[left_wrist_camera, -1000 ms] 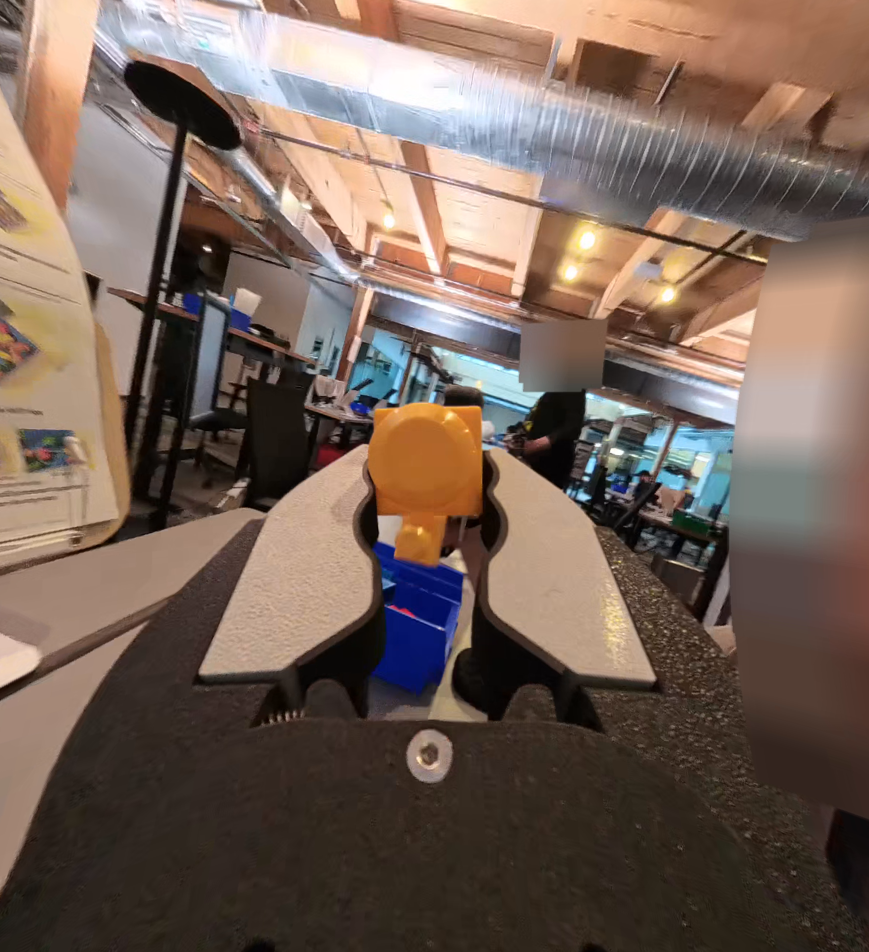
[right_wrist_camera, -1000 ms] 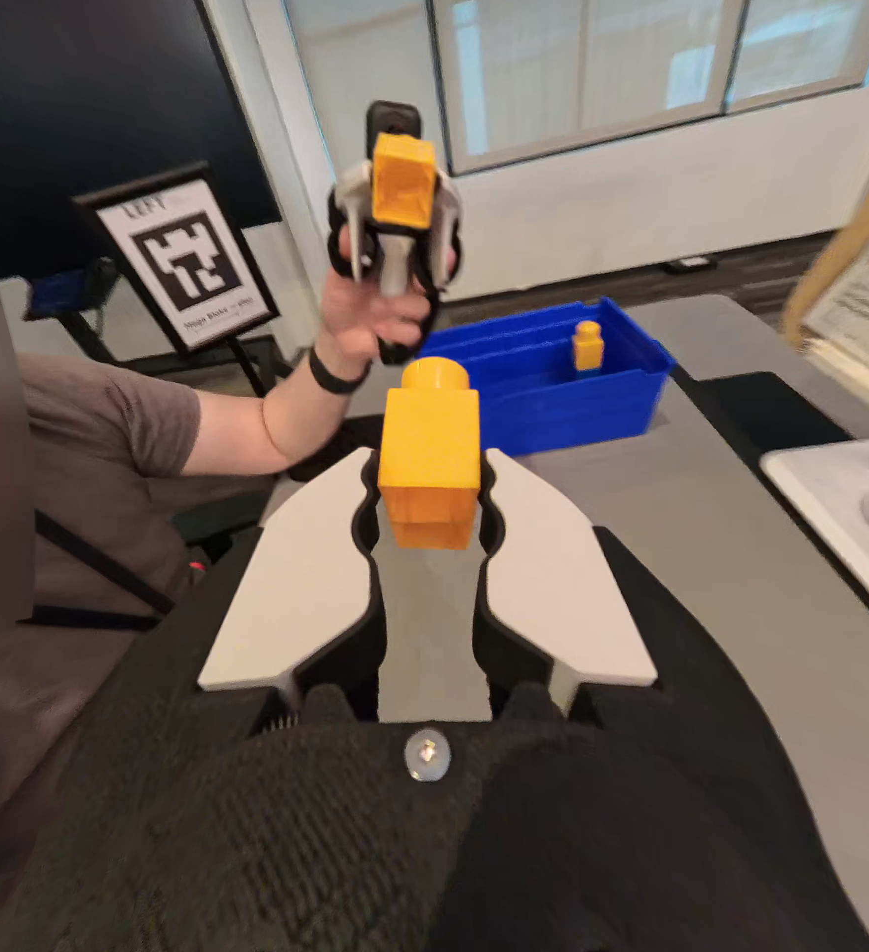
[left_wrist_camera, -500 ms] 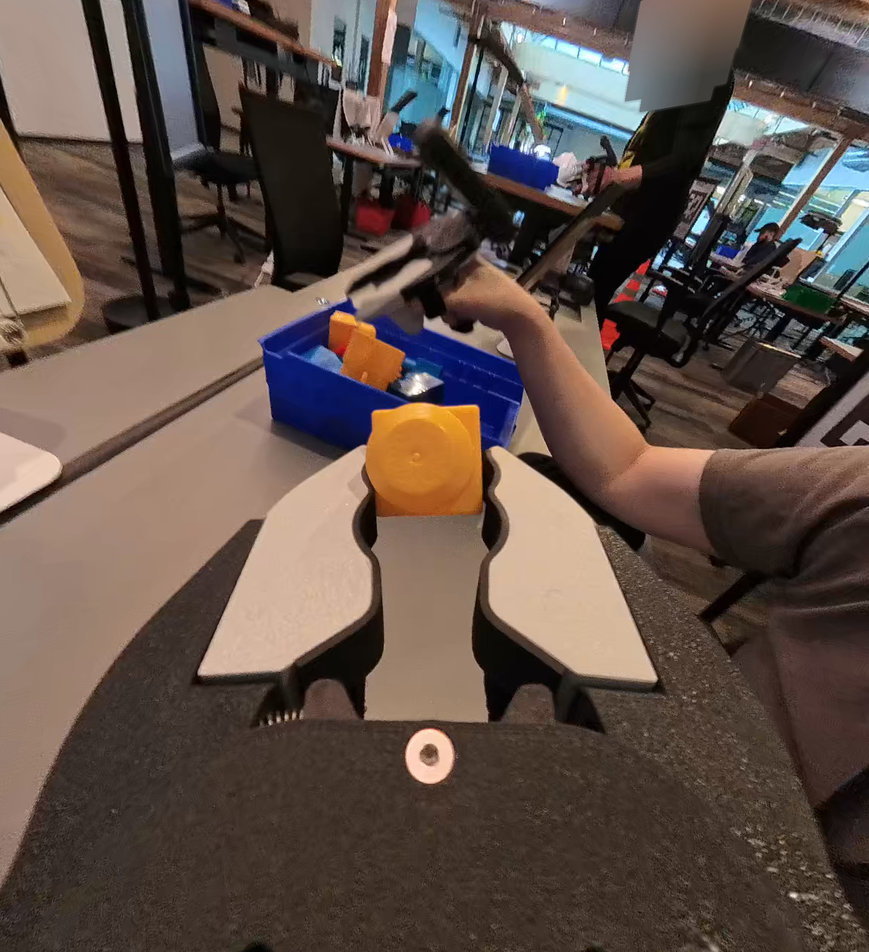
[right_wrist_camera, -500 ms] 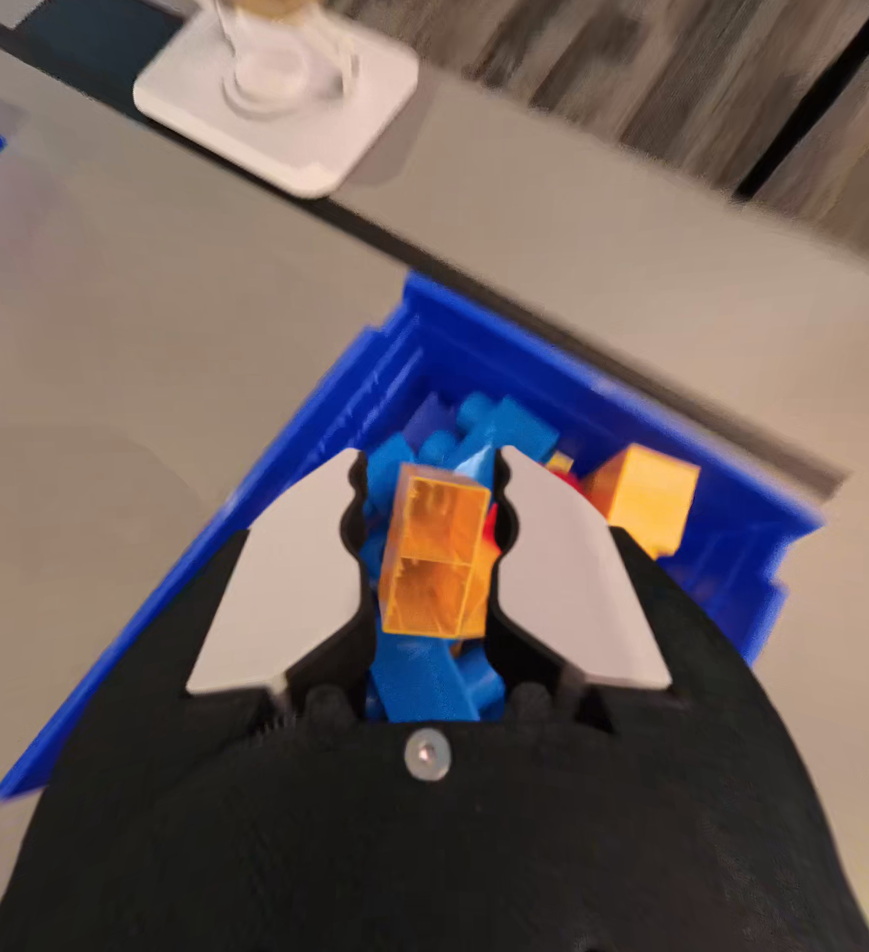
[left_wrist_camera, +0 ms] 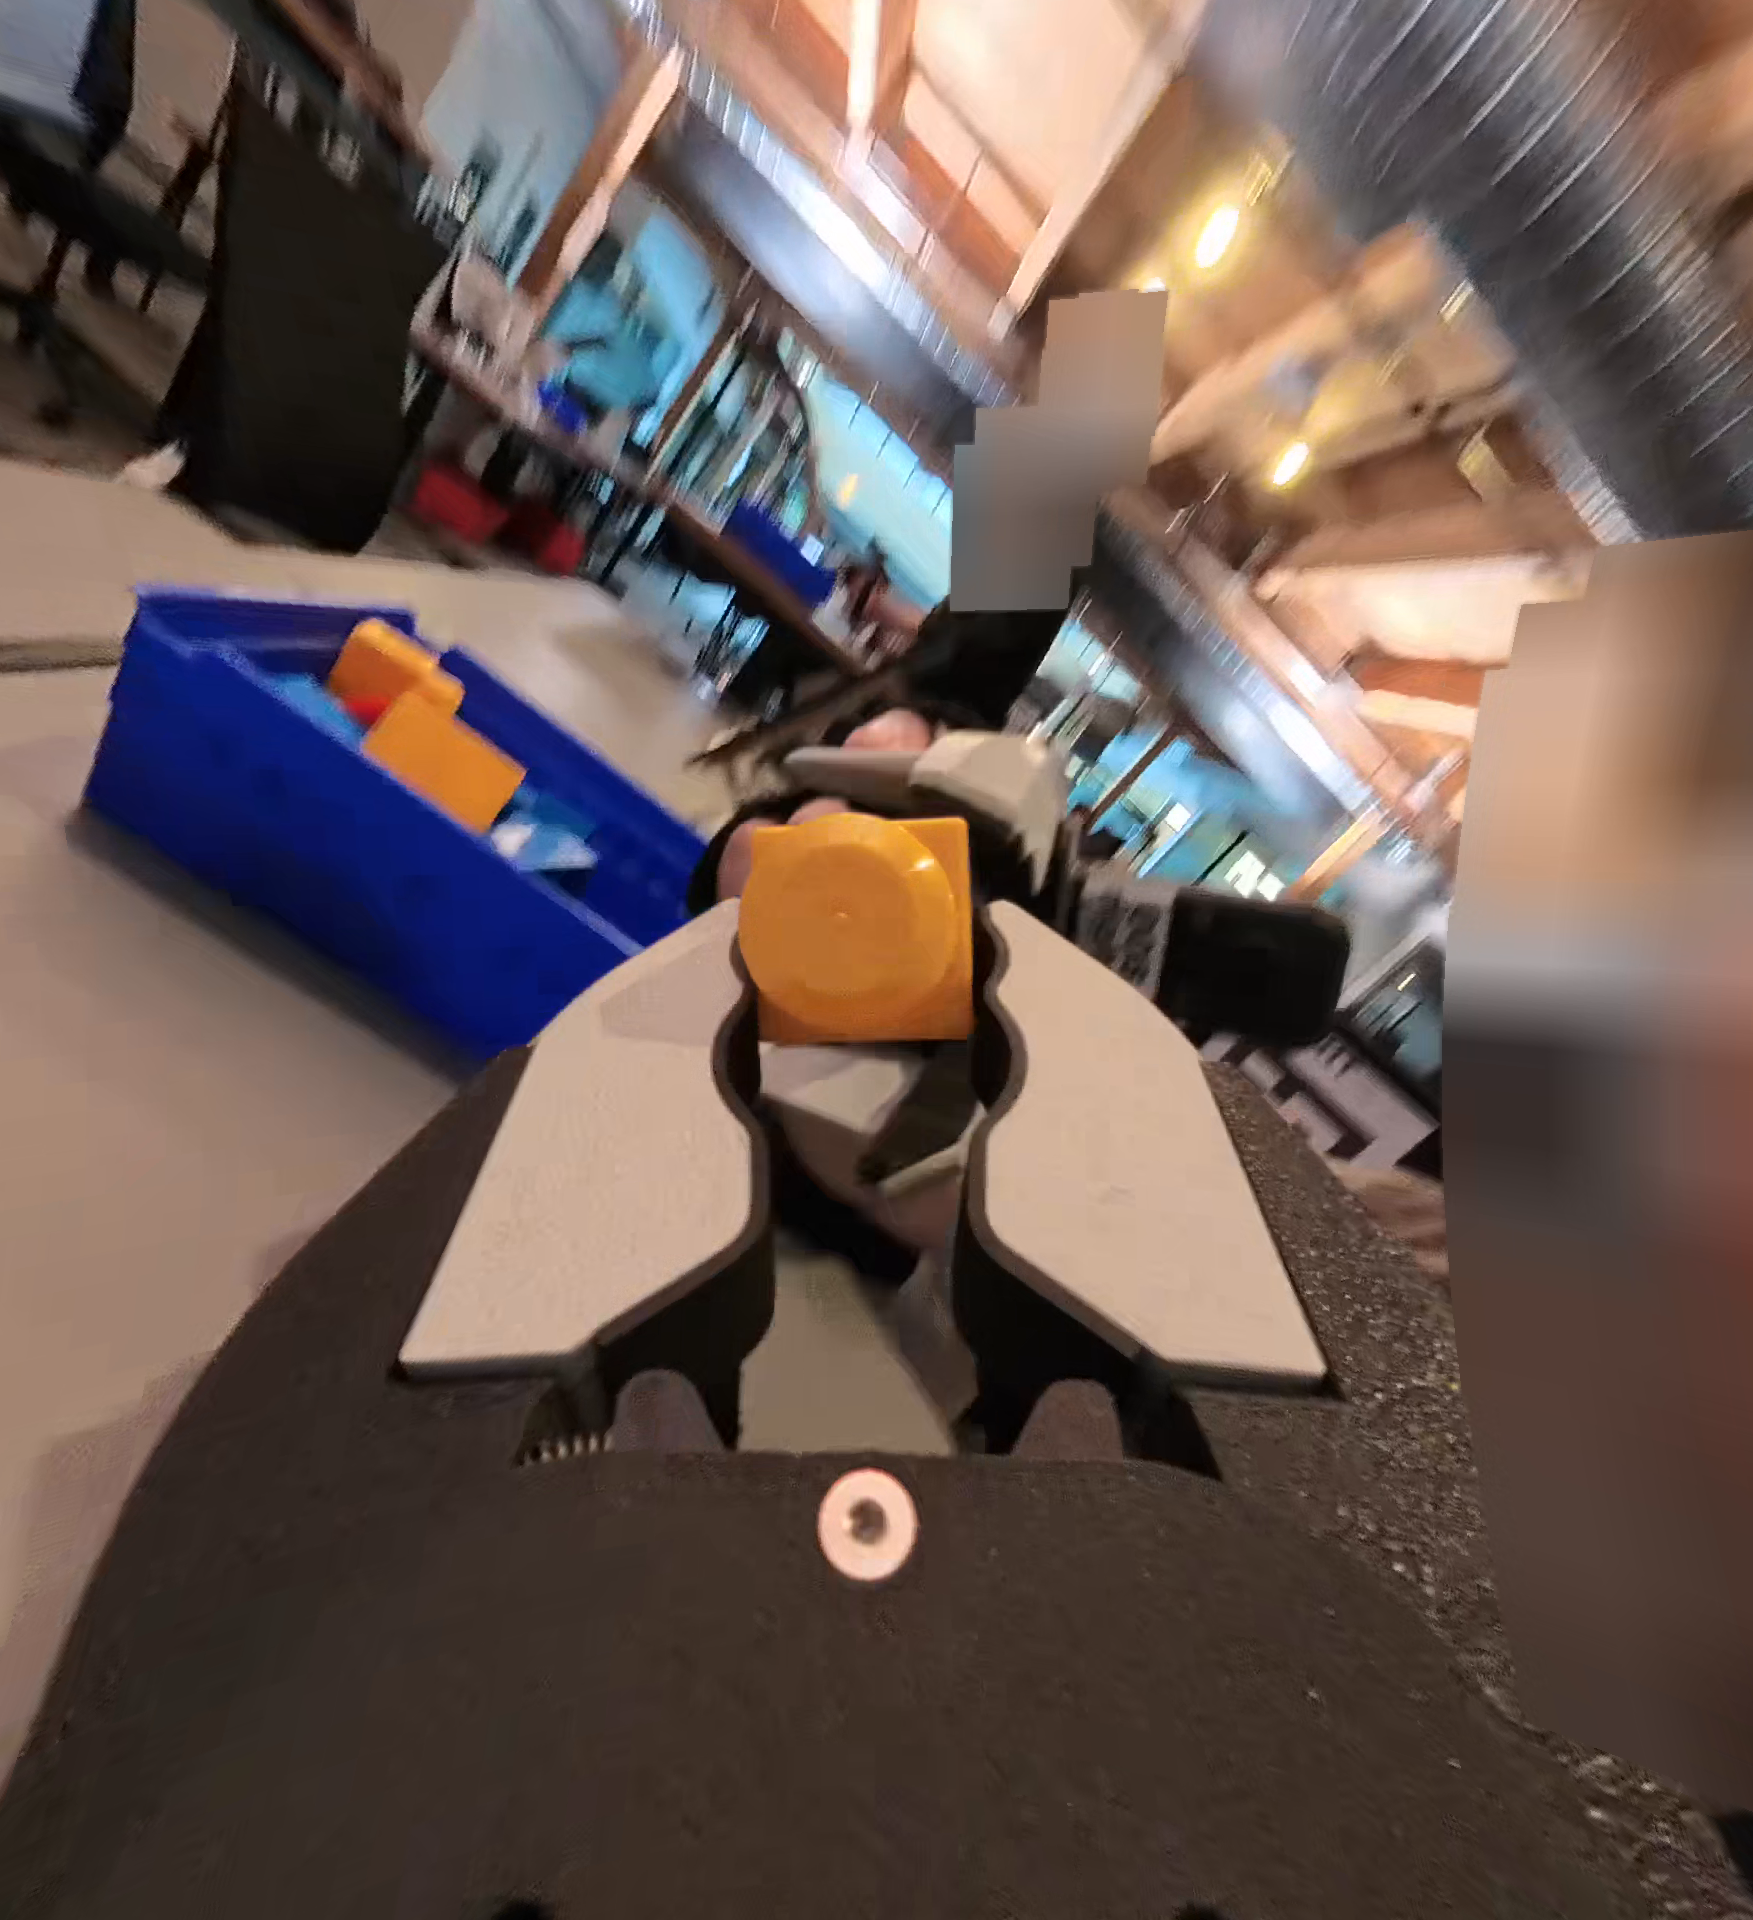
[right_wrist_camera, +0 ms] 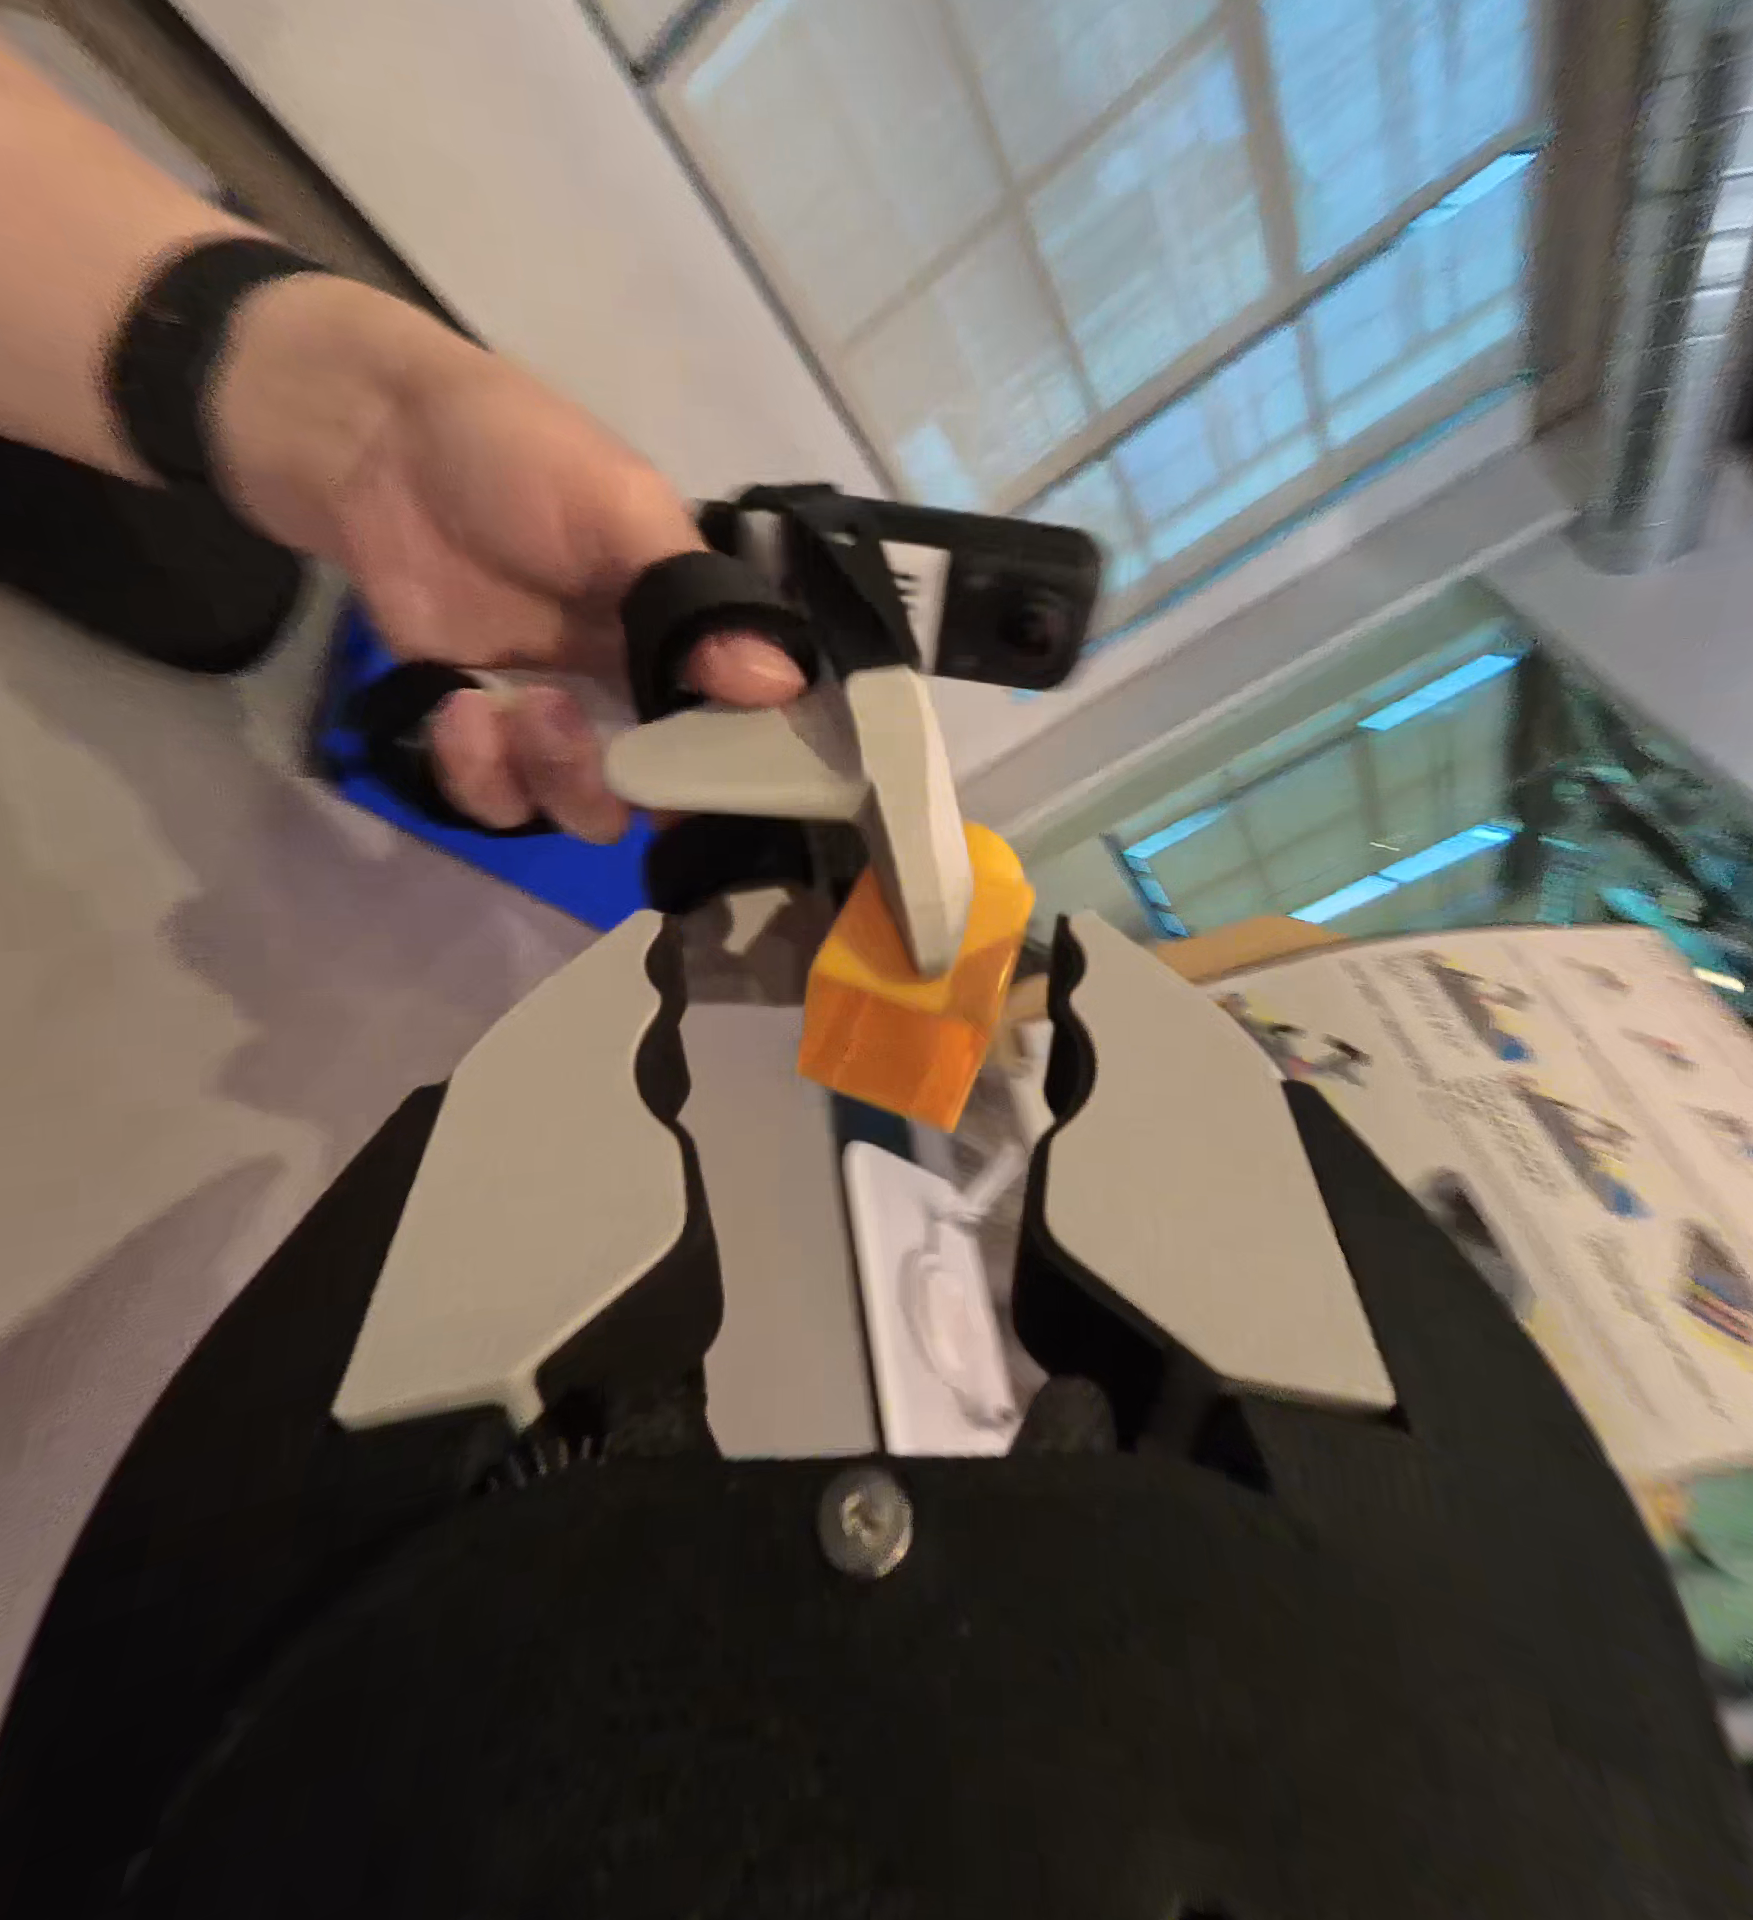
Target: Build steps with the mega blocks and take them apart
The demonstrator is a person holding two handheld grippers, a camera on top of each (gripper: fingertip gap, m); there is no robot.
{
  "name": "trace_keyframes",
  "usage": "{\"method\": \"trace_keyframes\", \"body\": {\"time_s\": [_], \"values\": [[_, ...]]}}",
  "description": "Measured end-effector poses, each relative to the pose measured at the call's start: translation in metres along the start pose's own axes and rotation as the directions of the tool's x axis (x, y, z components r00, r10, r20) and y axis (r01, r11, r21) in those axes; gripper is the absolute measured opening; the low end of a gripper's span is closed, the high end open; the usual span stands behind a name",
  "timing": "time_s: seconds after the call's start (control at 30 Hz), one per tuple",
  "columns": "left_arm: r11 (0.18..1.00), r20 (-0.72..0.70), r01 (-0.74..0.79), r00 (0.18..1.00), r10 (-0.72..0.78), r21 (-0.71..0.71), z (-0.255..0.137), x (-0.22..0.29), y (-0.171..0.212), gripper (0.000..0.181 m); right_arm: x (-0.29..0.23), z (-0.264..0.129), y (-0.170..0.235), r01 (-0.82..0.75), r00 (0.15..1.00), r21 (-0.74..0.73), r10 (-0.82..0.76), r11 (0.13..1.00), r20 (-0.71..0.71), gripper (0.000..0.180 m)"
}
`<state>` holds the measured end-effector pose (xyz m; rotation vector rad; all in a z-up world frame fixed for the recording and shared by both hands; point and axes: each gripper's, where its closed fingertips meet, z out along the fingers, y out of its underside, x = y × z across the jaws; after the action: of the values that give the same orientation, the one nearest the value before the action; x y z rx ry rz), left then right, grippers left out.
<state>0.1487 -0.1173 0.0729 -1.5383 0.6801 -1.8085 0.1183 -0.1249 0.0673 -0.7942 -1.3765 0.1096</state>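
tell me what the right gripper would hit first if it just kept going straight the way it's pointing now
Most likely the orange block held in the left gripper. It hangs just beyond the open right gripper, slightly right of centre. Depth is unclear, so the gap cannot be judged.

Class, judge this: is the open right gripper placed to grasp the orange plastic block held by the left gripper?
Probably yes: right gripper is open, orange plastic block lies just ahead, partly covered by left gripper.
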Motion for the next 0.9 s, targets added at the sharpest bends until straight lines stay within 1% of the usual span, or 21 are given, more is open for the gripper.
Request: {"method": "trace_keyframes", "body": {"time_s": [0.03, 0.07, 0.1, 0.13, 0.17, 0.23, 0.3, 0.33, 0.37, 0.4, 0.43, 0.47, 0.5, 0.53, 0.6, 0.63, 0.7, 0.77, 0.8, 0.83, 0.9], "values": [[0.999, -0.022, 0.028, 0.999, -0.027, 0.042, -0.001, 0.002, -0.005, 0.038, 0.004, 0.002, 0.002, 0.016, 0.999, -0.019, -0.017, 1.0, -0.047, 0.064], [0.998, -0.031, 0.05, 0.998, -0.048, 0.049, -0.001, 0.003, -0.005, 0.037, 0.004, 0.004, 0.003, 0.018, 0.998, -0.037, -0.021, 0.999, -0.066, 0.064], [0.998, -0.036, 0.055, 0.998, -0.053, 0.033, 0.001, 0.004, -0.002, 0.037, 0.007, 0.006, 0.006, 0.015, 0.995, -0.063, -0.021, 0.998, -0.093, 0.059], [0.999, -0.034, 0.048, 0.998, -0.048, 0.009, 0.003, 0.004, 0.002, 0.037, 0.01, 0.006, 0.007, 0.018, 0.992, -0.083, -0.028, 0.996, -0.12, 0.051], [1.0, -0.043, 0.031, 0.999, -0.031, -0.003, 0.005, 0.007, 0.004, 0.037, 0.013, 0.004, 0.006, 0.02, 0.992, -0.084, -0.03, 0.996, -0.122, 0.041], [1.0, -0.057, -0.001, 0.998, 0.0, -0.019, 0.005, 0.013, 0.003, 0.038, 0.019, -0.003, 0.005, -0.021, 0.996, -0.101, 0.012, 0.995, -0.085, 0.039], [0.996, -0.037, -0.074, 0.997, 0.072, -0.048, -0.003, 0.019, -0.006, 0.048, 0.043, -0.022, 0.012, -0.053, 0.994, -0.161, 0.037, 0.986, -0.099, 0.038], [0.989, 0.016, -0.135, 0.991, 0.136, -0.051, -0.012, 0.018, -0.015, 0.05, 0.064, -0.038, 0.02, -0.091, 0.988, -0.201, 0.063, 0.975, -0.141, 0.038], [0.975, 0.091, -0.215, 0.971, 0.219, -0.048, -0.023, 0.016, -0.027, 0.05, 0.082, -0.059, 0.033, -0.17, 0.978, -0.255, 0.131, 0.952, -0.161, 0.038], [0.951, 0.182, -0.305, 0.934, 0.309, -0.051, -0.037, 0.013, -0.04, 0.05, 0.092, -0.082, 0.052, -0.286, 0.957, -0.33, 0.249, 0.9, -0.152, 0.039], [0.919, 0.284, -0.389, 0.875, 0.391, -0.068, -0.054, 0.009, -0.054, 0.049, 0.096, -0.108, 0.073, -0.407, 0.913, -0.402, 0.38, 0.82, -0.15, 0.038], [0.882, 0.393, -0.461, 0.796, 0.46, -0.099, -0.073, 0.004, -0.068, 0.049, 0.095, -0.134, 0.095, -0.504, 0.858, -0.456, 0.487, 0.734, -0.164, 0.039], [0.847, 0.505, -0.512, 0.698, 0.508, -0.144, -0.094, -0.003, -0.082, 0.049, 0.095, -0.159, 0.119, -0.57, 0.811, -0.49, 0.547, 0.66, -0.207, 0.038], [0.82, 0.601, -0.536, 0.595, 0.534, -0.199, -0.116, -0.011, -0.093, 0.049, 0.097, -0.184, 0.147, -0.62, 0.775, -0.513, 0.565, 0.594, -0.283, 0.038], [0.797, 0.722, -0.518, 0.417, 0.552, -0.311, -0.158, -0.024, -0.107, 0.05, 0.089, -0.231, 0.206, -0.703, 0.699, -0.57, 0.561, 0.426, -0.443, 0.037], [0.798, 0.759, -0.486, 0.347, 0.55, -0.356, -0.177, -0.031, -0.11, 0.05, 0.081, -0.249, 0.232, -0.736, 0.66, -0.584, 0.553, 0.342, -0.509, 0.038], [0.812, 0.803, -0.411, 0.255, 0.538, -0.414, -0.209, -0.044, -0.11, 0.052, 0.062, -0.268, 0.27, -0.79, 0.583, -0.57, 0.567, 0.226, -0.583, 0.038], [0.836, 0.841, -0.318, 0.17, 0.514, -0.447, -0.243, -0.059, -0.109, 0.051, 0.047, -0.275, 0.295, -0.817, 0.529, -0.557, 0.576, 0.149, -0.623, 0.038], [0.85, 0.861, -0.275, 0.119, 0.494, -0.45, -0.261, -0.067, -0.11, 0.051, 0.045, -0.278, 0.303, -0.82, 0.521, -0.56, 0.562, 0.119, -0.643, 0.038], [0.862, 0.878, -0.243, 0.072, 0.474, -0.446, -0.278, -0.073, -0.111, 0.05, 0.047, -0.281, 0.308, -0.82, 0.525, -0.562, 0.534, 0.11, -0.663, 0.039], [0.881, 0.9, -0.209, 0.014, 0.436, -0.424, -0.304, -0.086, -0.113, 0.05, 0.062, -0.282, 0.307, -0.83, 0.534, -0.536, 0.495, 0.152, -0.686, 0.042]]}}
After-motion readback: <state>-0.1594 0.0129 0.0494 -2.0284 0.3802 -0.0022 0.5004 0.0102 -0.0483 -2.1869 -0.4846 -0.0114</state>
